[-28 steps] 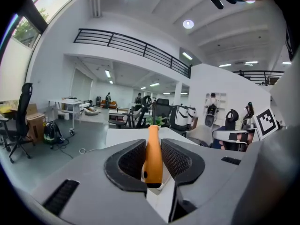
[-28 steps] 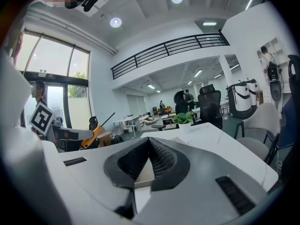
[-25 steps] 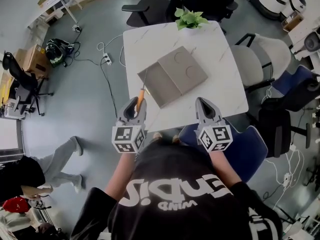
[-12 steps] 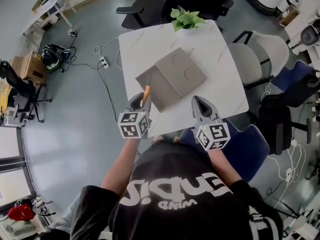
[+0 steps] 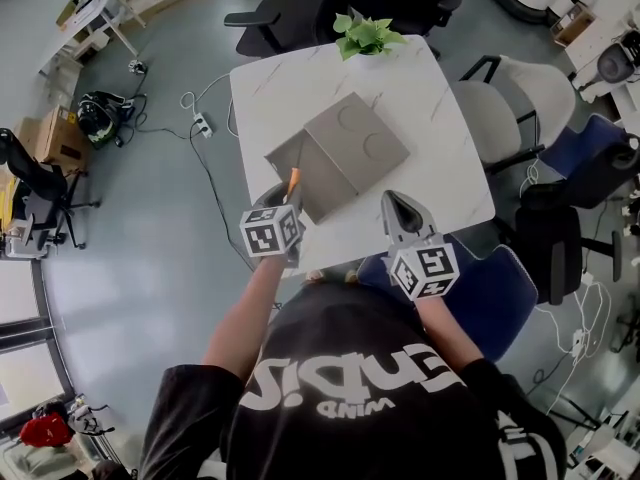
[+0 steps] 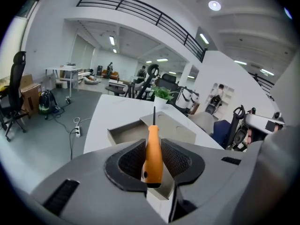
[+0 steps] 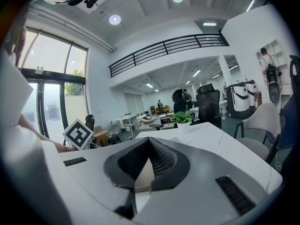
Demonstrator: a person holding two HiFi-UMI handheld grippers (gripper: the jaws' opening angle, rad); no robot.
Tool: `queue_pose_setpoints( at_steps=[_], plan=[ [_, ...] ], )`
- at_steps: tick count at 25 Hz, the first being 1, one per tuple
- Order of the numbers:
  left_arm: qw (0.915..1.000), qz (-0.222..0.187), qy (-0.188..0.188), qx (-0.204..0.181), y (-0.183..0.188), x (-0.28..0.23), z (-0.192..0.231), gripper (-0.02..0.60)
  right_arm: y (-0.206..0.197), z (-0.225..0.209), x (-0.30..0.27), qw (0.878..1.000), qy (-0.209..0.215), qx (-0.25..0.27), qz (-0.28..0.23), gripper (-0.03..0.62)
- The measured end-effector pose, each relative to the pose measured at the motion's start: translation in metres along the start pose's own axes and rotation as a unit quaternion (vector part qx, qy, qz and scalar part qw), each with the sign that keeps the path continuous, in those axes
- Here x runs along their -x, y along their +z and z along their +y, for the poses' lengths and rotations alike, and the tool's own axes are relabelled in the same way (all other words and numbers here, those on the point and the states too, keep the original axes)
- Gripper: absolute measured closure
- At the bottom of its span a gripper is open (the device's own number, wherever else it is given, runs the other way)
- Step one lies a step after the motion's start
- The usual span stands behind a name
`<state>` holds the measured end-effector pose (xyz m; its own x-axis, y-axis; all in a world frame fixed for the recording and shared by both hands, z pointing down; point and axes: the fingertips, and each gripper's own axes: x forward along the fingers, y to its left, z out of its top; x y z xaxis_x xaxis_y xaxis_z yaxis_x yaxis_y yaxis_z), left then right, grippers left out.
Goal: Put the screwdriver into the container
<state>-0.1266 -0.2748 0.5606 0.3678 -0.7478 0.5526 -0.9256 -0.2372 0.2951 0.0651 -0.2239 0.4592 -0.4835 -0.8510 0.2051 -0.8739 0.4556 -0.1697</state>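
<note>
An orange-handled screwdriver [image 5: 293, 182] with a dark shaft sticks out forward from my left gripper [image 5: 280, 206], which is shut on its handle [image 6: 153, 154]. The shaft points at the grey container [image 5: 338, 154] on the white table [image 5: 430, 178]. The container's open tray [image 6: 125, 131] lies on its left, and a flat lid with two round dents sits on its right. In the left gripper view my left gripper [image 6: 153, 146] sits at the tray's near edge. My right gripper [image 5: 400, 210] hovers over the table's near edge, right of the container. Its jaws meet with nothing between them [image 7: 150, 146].
A potted plant [image 5: 368, 36] stands at the table's far edge. Black office chairs [image 5: 285, 13] stand behind the table, a white chair [image 5: 505, 108] to its right and a blue one [image 5: 505, 288] at the near right. Cables and a power strip [image 5: 195, 123] lie on the floor at left.
My left gripper has carried the screwdriver forward and to the right, up to the container's near left edge. The right gripper has hardly moved.
</note>
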Motion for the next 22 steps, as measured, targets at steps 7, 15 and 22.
queue_pose_setpoints(
  at_steps=[7,15,22],
  plan=[
    [0.9992,0.035,0.005,0.018,-0.014,-0.028,0.003,0.467,-0.002,-0.007,-0.001,1.000,-0.003,-0.002,0.003,0.582],
    [0.9955,0.062,0.025,0.068,-0.023,-0.048,0.008,0.466,-0.004,-0.017,0.000,1.000,-0.014,-0.010,0.006,0.582],
    [0.9920,0.086,0.044,0.082,-0.031,-0.062,0.013,0.466,-0.005,-0.024,-0.004,1.000,-0.018,-0.013,0.010,0.582]
  ],
)
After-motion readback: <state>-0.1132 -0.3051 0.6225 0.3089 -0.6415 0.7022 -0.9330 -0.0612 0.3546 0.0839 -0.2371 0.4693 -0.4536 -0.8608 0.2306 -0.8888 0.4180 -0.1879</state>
